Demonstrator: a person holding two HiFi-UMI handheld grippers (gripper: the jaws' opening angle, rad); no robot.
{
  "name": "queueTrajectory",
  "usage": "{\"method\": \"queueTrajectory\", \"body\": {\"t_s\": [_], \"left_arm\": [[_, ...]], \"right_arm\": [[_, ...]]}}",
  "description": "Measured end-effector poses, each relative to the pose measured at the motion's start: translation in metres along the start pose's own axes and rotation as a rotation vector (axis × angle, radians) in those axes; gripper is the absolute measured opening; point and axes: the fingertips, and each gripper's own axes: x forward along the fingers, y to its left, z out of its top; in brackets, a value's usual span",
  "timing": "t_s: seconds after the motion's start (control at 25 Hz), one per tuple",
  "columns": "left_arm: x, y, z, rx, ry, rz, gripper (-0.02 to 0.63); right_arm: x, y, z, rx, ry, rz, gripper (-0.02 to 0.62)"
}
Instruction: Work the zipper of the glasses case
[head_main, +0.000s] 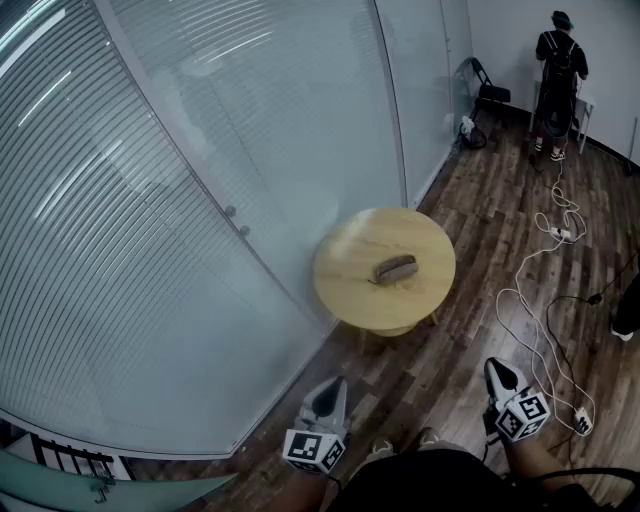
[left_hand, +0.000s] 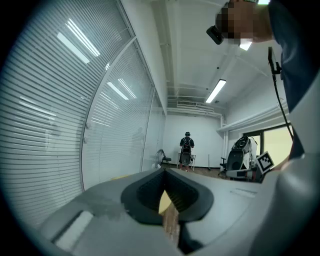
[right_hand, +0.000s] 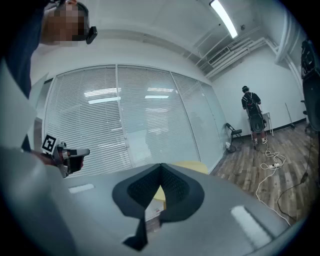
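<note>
- The case (head_main: 394, 268) is a dark, oblong pouch with rounded ends. It lies near the middle of the table (head_main: 345, 295), and its zipper is too small to make out.
- The table is a round top of pale, smooth wood.
- The floor (head_main: 470, 345) is dark wood planks with streaky grain, and a thin white cable (head_main: 503, 296) snakes across it.
- The wall (head_main: 150, 200) is glass panels with fine horizontal blinds.
- The left gripper (head_main: 329, 392) has grey tapered jaws pressed together with nothing between them. It hangs in the air, well apart from the table.
- The right gripper (head_main: 498, 372) is likewise closed, empty and touching nothing.
</note>
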Motion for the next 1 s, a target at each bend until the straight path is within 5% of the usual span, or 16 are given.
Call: {"method": "queueTrajectory", "body": {"t_s": [0.6,1.0], "left_arm": [[0.034,-0.035,0.005,-0.003,0.014,0.024,0.002],[0.089,-0.065,0.01,0.006,-0.022,0.038,0.002]], "right_arm": [[-0.014,-0.036,0.015,-0.04,0.011,0.017,0.003],[-0.026,-0.103,0.012,-0.026,0.039,-0.035,0.005]]}}
